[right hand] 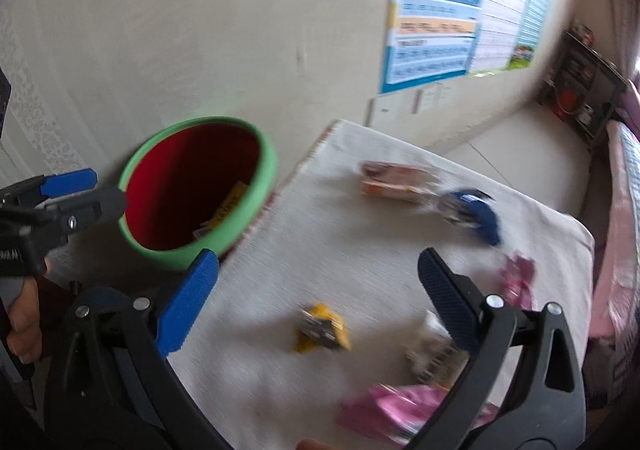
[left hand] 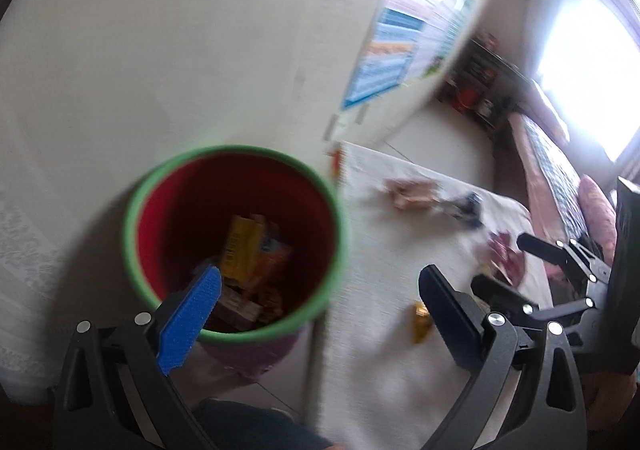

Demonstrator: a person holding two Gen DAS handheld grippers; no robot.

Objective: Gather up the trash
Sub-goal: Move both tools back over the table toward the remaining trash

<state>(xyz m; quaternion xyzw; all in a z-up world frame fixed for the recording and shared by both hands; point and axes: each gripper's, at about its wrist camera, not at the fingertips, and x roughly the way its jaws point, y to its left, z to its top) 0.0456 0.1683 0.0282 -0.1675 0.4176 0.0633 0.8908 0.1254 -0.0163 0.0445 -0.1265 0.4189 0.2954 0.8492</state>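
A waste bin with a green rim (left hand: 336, 218) and a red inside stands on the floor against the wall, left of the table. It holds a yellow box (left hand: 244, 250) and other packets. My left gripper (left hand: 320, 270) hangs open and empty over the bin's near edge. My right gripper (right hand: 318, 258) is open and empty above the white-clothed table (right hand: 360, 250). On the cloth lie a yellow wrapper (right hand: 322, 328), a pink wrapper (right hand: 400, 406), a silvery wrapper (right hand: 432, 358), a magenta wrapper (right hand: 518, 278), a blue packet (right hand: 480, 214) and an orange carton (right hand: 396, 182). Both views are blurred.
A poster (right hand: 440, 30) hangs on the pale wall behind the table. A dark shelf (right hand: 580, 90) stands in the far corner, and a pink-covered bed (right hand: 620, 250) runs along the table's right side. A hand (right hand: 24, 330) holds the left gripper (right hand: 109, 187) beside the bin (right hand: 264, 178).
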